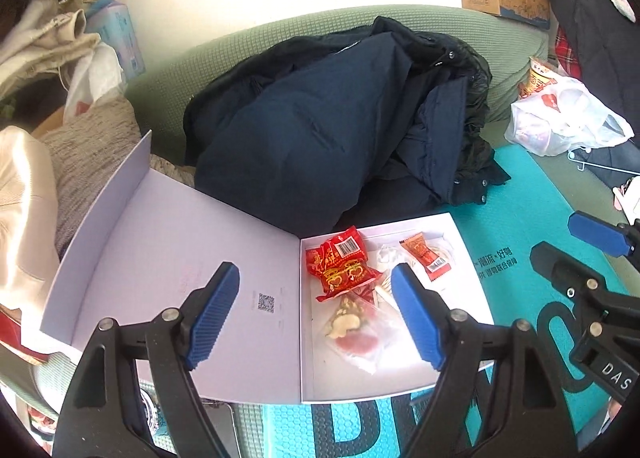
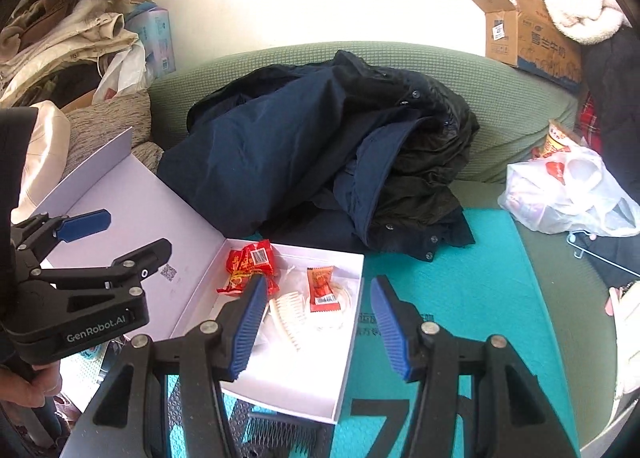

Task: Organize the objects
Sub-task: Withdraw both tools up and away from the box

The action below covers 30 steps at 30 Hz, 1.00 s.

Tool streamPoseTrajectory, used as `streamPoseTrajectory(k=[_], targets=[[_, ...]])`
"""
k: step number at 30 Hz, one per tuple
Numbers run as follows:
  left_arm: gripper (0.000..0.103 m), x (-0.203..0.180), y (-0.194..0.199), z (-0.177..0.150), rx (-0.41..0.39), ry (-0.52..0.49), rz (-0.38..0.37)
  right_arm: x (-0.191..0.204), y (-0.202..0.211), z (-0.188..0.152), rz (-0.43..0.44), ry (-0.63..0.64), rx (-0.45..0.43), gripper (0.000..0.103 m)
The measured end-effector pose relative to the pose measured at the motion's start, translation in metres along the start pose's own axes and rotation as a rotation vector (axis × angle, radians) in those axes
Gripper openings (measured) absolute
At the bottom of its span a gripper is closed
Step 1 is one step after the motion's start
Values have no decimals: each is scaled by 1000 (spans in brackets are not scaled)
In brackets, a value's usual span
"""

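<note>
Both the left gripper (image 1: 316, 312) and right gripper (image 2: 318, 324) hover with fingers spread and empty above the shallow white cardboard box (image 2: 320, 386), which holds 2 red snack packets and a white comb. The dark comb (image 2: 280, 428) lying on the teal mat (image 2: 460, 298) just outside the box's near edge looks like the next pick. I would pinch it across its spine, lift it clear of the rim, and set it flat beside the white comb.

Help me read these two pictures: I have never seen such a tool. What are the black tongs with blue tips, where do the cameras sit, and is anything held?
They are two hand-held grippers; a person works one in each hand. Each picture comes from a camera on one gripper, looking along its fingers. The left gripper and the right gripper are both open and empty. Below them an open white cardboard box lies on a teal foam mat. Inside are a red foil snack packet, an orange sweet wrapper and a white plastic comb. A dark plastic comb lies on the mat beside the box. Behind lies a dark navy jacket.
</note>
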<state>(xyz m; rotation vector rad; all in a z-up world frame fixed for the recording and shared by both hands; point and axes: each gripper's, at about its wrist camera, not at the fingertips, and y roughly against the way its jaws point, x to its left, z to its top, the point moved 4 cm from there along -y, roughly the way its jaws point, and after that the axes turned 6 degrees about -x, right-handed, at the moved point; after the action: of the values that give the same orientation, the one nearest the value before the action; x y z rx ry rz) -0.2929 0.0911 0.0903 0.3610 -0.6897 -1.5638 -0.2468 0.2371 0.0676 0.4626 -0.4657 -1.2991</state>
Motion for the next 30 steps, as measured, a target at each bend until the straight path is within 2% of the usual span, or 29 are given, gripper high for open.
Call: streamPoseTrajectory(k=[14, 30], targets=[[81, -18, 55, -37, 2, -15, -44, -9, 52, -35, -19, -6, 8, 54], [83, -27, 93, -91, 16, -7, -104, -10, 81, -93, -29, -60, 52, 55]])
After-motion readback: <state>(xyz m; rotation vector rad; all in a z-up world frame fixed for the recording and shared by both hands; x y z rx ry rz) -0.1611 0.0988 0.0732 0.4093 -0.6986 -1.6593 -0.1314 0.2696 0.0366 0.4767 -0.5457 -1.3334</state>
